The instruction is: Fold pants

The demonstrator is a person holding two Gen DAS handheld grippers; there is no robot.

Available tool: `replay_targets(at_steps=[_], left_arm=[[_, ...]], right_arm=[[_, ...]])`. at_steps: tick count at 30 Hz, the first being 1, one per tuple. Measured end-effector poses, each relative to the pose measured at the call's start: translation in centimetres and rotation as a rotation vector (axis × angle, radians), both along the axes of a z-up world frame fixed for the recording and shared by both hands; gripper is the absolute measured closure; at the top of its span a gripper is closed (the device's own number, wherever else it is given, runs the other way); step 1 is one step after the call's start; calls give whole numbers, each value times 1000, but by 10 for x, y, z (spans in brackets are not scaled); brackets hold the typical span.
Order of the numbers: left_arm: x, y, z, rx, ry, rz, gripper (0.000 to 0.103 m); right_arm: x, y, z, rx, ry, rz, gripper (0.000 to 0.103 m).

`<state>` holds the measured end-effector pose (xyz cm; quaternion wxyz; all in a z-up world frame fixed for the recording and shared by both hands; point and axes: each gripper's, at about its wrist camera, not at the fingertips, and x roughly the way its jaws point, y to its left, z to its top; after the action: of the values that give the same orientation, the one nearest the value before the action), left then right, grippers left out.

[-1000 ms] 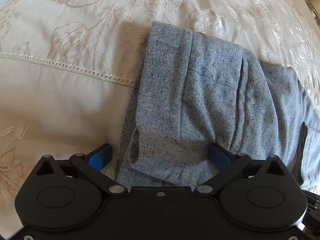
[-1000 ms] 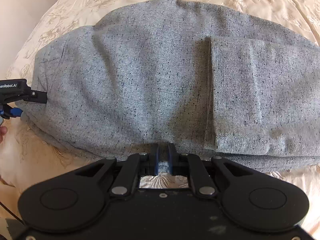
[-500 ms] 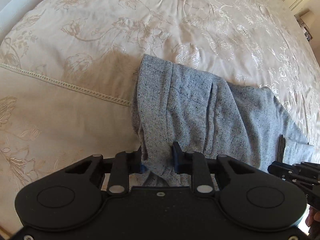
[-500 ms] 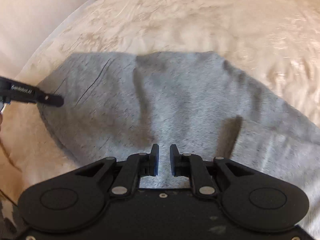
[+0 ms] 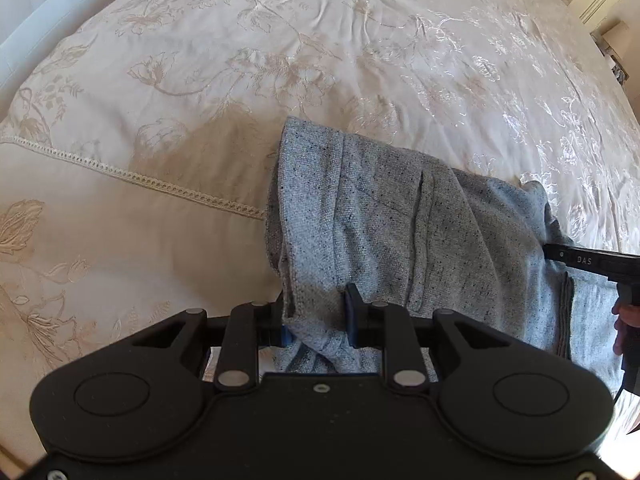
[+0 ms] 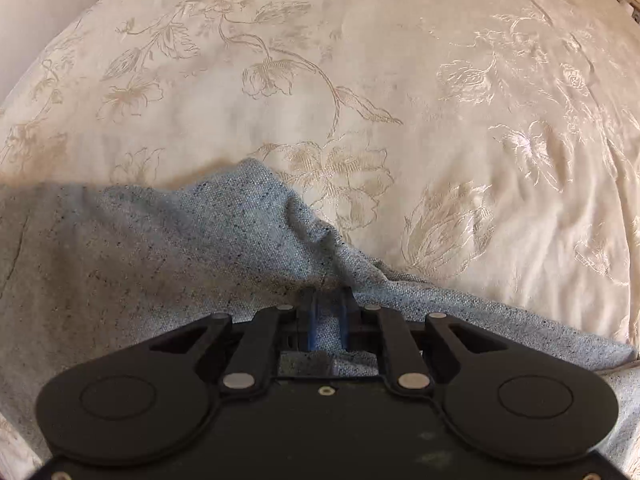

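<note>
Grey speckled pants [image 5: 400,220] lie partly folded on a cream bedspread, lifted at the near edge. My left gripper [image 5: 316,316] is shut on a bunched fold of the pants' near left corner. In the right wrist view the pants [image 6: 180,248] rise as a ridge toward my right gripper [image 6: 329,312], which is shut on a strip of the grey cloth between its blue pads. The right gripper's black finger [image 5: 588,260] shows at the right edge of the left wrist view, against the pants.
The cream bedspread [image 5: 320,40] with embroidered flowers spreads far beyond the pants [image 6: 360,80]. A lace seam [image 5: 140,178] crosses it at left. A white headboard or wall [image 5: 48,20] lies far left; furniture at the top right corner. A person's fingers [image 5: 624,320] show at right.
The left gripper went from open around the pants' corner to shut on it and lifted. The right gripper rose with its pinch of cloth, pulling the pants up off the bed.
</note>
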<state>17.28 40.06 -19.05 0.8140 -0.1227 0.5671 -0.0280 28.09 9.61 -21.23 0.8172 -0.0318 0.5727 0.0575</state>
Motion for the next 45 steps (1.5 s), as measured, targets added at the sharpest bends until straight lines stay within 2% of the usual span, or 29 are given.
replay_targets(at_steps=[1,3,7,9,12,14,16,19,23,27,30,32,35,38,41,43,45], left_arm=[[-1,-1,2,6,-7,-3,72],[-4,-2,6,6,-23,-6,72],[-8,-2,13,3,-41,-8,72],[-10,-2,18,-2,-52,-5,73],[-13,-7,28,-2,-73,-4,74],[-15,-13,36,-5,-88,-11,75],[-19,-23,46,28,-115,-26,76],[-25,-42,67,55,-157,-50,77],[-37,-80,104,76,-230,-83,78],[-46,-144,140,111,-311,-152,82],[-48,-206,153,103,-343,-219,86],[-49,-253,151,61,-355,-271,93],[-46,-323,132,-4,-316,-359,103],[-48,-379,101,-68,-229,-417,101],[-56,-406,78,-61,-158,-418,96],[-62,-404,70,-36,-134,-384,89],[-66,-390,64,5,-110,-326,89]], right_arm=[[-4,2,4,-5,-13,0,88],[-24,3,20,60,-27,-7,88],[-93,9,46,141,-44,-13,88],[-125,16,44,149,-15,-4,88],[-160,22,19,123,87,-14,88],[-175,24,10,119,50,-9,88],[-173,22,15,131,57,0,88],[-174,1,38,276,22,-43,88],[-184,-39,68,348,-55,-79,88],[-195,-95,81,373,-79,-132,88],[-204,-139,79,371,-70,-187,88],[-210,-171,74,371,-60,-225,88],[-209,-211,65,351,-51,-264,88],[-211,-247,59,346,-24,-299,87],[-212,-272,58,341,-18,-303,78],[-209,-281,60,333,-32,-281,74],[-200,-283,63,321,-54,-242,70]])
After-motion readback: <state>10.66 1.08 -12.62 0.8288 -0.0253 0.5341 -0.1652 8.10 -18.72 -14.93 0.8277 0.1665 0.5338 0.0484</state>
